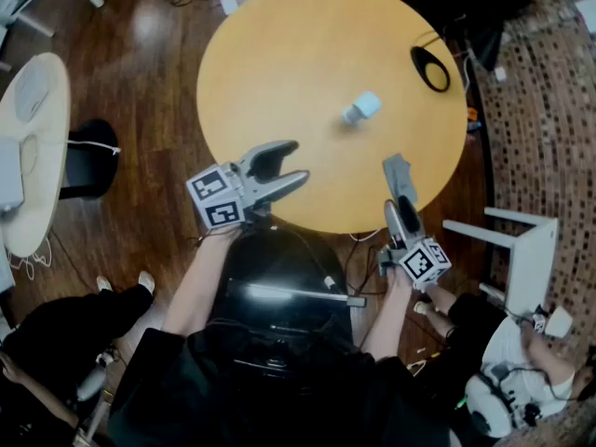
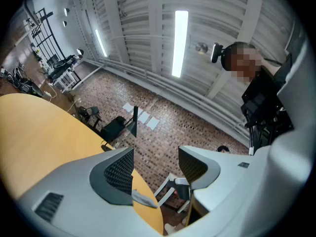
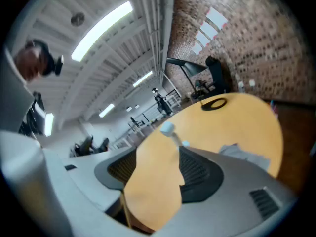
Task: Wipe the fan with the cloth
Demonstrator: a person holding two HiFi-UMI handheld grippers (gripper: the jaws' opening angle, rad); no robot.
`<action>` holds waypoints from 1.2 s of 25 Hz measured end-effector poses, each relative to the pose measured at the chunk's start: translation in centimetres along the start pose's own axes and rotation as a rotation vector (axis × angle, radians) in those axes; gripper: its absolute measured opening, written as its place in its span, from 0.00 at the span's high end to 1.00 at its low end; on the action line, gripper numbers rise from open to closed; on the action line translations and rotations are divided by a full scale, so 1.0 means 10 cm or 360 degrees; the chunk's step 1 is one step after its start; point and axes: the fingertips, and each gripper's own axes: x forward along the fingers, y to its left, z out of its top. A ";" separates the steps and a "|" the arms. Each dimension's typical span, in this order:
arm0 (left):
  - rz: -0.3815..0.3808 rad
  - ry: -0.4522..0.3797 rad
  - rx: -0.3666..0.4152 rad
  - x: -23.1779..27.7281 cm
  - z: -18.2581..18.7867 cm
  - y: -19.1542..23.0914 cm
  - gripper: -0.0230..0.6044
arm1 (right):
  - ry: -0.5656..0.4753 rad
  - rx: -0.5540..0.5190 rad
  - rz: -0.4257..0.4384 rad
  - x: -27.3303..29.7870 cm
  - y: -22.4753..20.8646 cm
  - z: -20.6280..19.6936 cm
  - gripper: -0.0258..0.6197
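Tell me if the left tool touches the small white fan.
Apart. The head view shows bare yellow table between the left tool and the small white fan.

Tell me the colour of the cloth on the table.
The cloth is grey; head view shows it best.

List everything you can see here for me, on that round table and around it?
table: one, yellow, round, centre of the head view.
fan: one, white and pale blue, small, on the table right of its middle.
cloth: one, grey, at the table's near edge.
loop: one, black, on the table's far right.
side table: one, off-white, on the floor at left.
stool: one, white, right of the table.
onlookers: two, one in black lower left, one in white lower right.
left tool: one, grey, open and empty, over the table's near edge.
right tool: one, grey, open and empty, just behind the cloth.
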 end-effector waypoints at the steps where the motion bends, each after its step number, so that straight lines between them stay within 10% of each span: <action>1: 0.0092 0.0026 0.0012 0.12 -0.06 0.10 0.51 | 0.0119 -0.0238 -0.0119 0.02 -0.29 0.11 0.52; 5: 0.0282 0.0175 0.0035 0.89 -0.43 0.32 0.51 | 0.0565 -0.1015 -0.0465 0.03 -1.52 0.43 0.53; 7: 0.0315 0.0265 0.0058 1.35 -0.64 0.35 0.51 | 0.0702 -0.1128 -0.0469 0.12 -2.05 0.50 0.54; 17: 0.0569 0.0489 0.0150 1.65 -1.13 0.92 0.43 | 0.1141 -0.1125 -0.0440 0.94 -3.01 0.07 0.67; 21: 0.0581 0.0525 0.0195 1.88 -1.10 1.32 0.39 | 0.1136 -0.1035 -0.0468 0.93 -3.03 0.08 0.89; 30: 0.0686 0.0719 0.0383 2.31 -1.44 2.42 0.31 | 0.0897 -0.0466 -0.0487 0.89 -2.62 0.14 0.91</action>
